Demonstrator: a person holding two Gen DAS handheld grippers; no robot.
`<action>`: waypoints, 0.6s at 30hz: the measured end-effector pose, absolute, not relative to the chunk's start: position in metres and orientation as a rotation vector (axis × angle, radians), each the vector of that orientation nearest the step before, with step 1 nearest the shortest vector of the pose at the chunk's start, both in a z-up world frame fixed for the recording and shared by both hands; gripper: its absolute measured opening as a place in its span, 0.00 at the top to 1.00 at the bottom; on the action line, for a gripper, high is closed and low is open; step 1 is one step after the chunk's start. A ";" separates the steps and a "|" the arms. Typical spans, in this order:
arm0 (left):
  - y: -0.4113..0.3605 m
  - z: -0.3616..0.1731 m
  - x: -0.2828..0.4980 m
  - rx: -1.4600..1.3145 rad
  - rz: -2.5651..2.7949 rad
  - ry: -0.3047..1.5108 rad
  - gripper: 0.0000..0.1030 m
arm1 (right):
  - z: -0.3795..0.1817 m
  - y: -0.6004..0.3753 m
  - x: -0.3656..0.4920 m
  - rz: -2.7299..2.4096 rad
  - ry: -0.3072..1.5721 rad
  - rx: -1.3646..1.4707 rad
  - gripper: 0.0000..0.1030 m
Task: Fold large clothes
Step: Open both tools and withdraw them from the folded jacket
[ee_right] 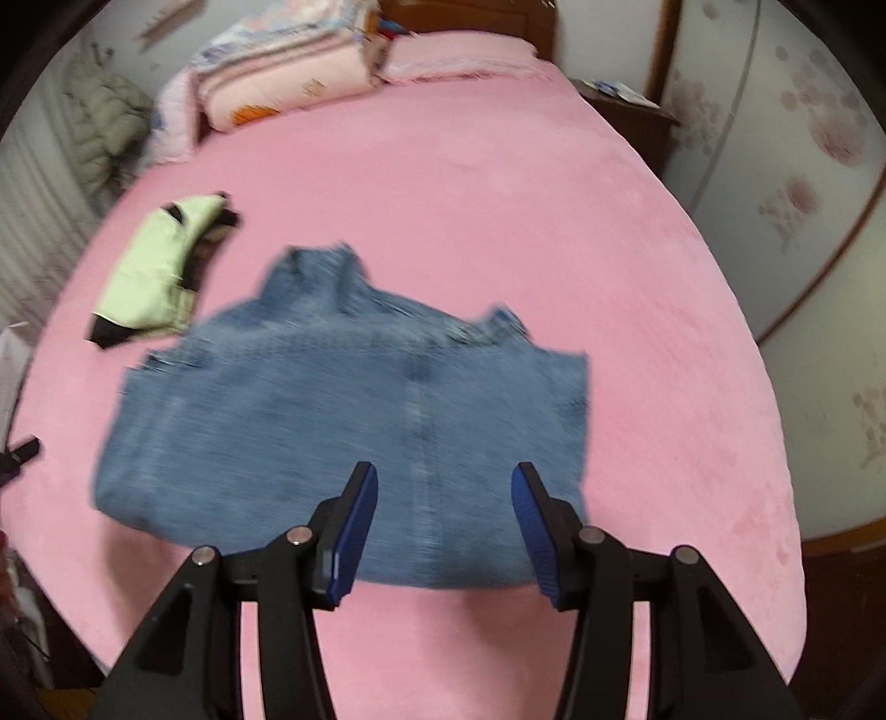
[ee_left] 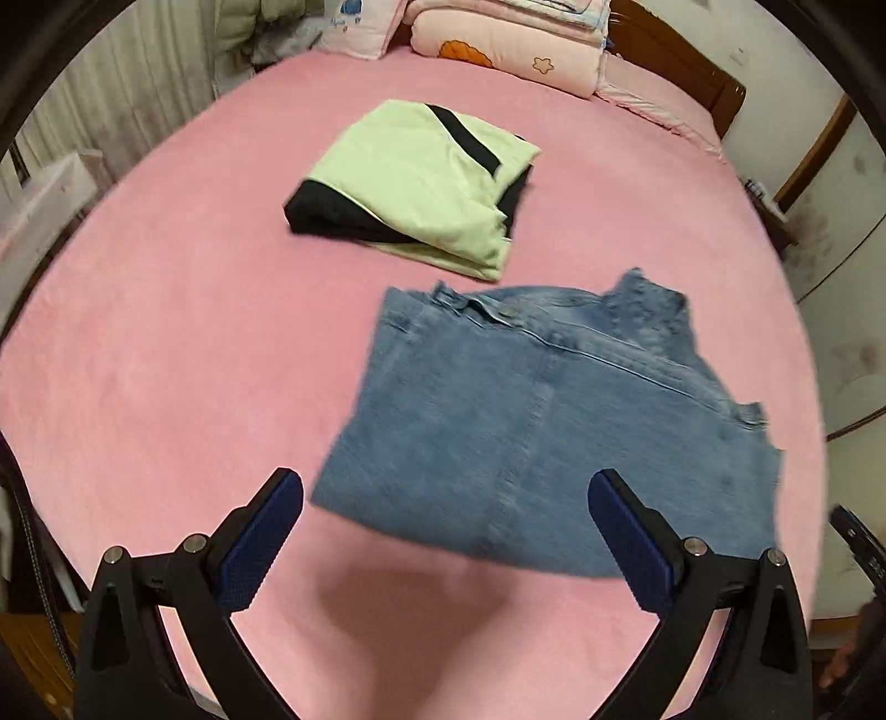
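Folded jeans (ee_left: 542, 421) lie flat mid-bed, bare pink sheet (ee_left: 166, 360) all around; a folded green garment (ee_left: 421, 183) sits just beyond. Left gripper (ee_left: 446, 498) and right gripper (ee_right: 446, 487) hover with fingers apart, empty.

Two folded garments are counted on the one pink bed (ee_left: 166, 343): one pair of blue jeans (ee_left: 542, 432) and one light green and black garment (ee_left: 421, 183). One stack of folded pink quilts (ee_left: 498, 39) is seen at the headboard. Two grippers are counted, the left gripper (ee_left: 446, 526) and the right gripper (ee_right: 444, 526), each with two blue pads.
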State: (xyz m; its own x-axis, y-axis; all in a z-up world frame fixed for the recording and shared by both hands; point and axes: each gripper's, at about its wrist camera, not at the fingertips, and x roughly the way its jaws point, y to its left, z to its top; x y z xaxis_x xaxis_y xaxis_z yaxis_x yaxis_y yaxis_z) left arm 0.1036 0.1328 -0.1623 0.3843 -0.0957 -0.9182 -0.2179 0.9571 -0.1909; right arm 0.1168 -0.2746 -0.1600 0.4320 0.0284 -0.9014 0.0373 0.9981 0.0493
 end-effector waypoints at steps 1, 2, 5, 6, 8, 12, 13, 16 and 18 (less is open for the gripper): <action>0.134 -0.162 0.099 -0.333 0.071 1.182 0.00 | -0.152 -0.268 0.118 0.016 1.110 0.072 0.50; 0.135 -0.164 0.092 -0.366 0.070 1.179 0.00 | -0.144 -0.258 0.119 0.041 1.090 0.077 0.49; 0.136 -0.185 0.074 -0.481 0.068 1.200 0.00 | -0.134 -0.240 0.118 0.083 1.047 0.090 0.49; 0.136 -0.195 0.069 -0.517 0.069 1.207 0.00 | -0.133 -0.234 0.119 0.092 1.031 0.092 0.49; 0.136 -0.218 0.058 -0.592 0.062 1.217 0.00 | -0.138 -0.220 0.118 0.113 0.996 0.100 0.49; 0.134 -0.263 0.042 -0.697 0.042 1.183 0.00 | -0.165 -0.198 0.119 0.166 0.974 0.125 0.49; 0.134 -0.273 0.041 -0.714 0.036 1.177 0.00 | -0.171 -0.194 0.119 0.170 0.973 0.125 0.49; 0.136 -0.301 0.042 -0.771 0.024 1.147 0.01 | -0.198 -0.178 0.120 0.185 0.979 0.132 0.49; 0.138 -0.317 0.046 -0.807 0.022 1.117 0.01 | -0.211 -0.172 0.122 0.193 0.984 0.140 0.49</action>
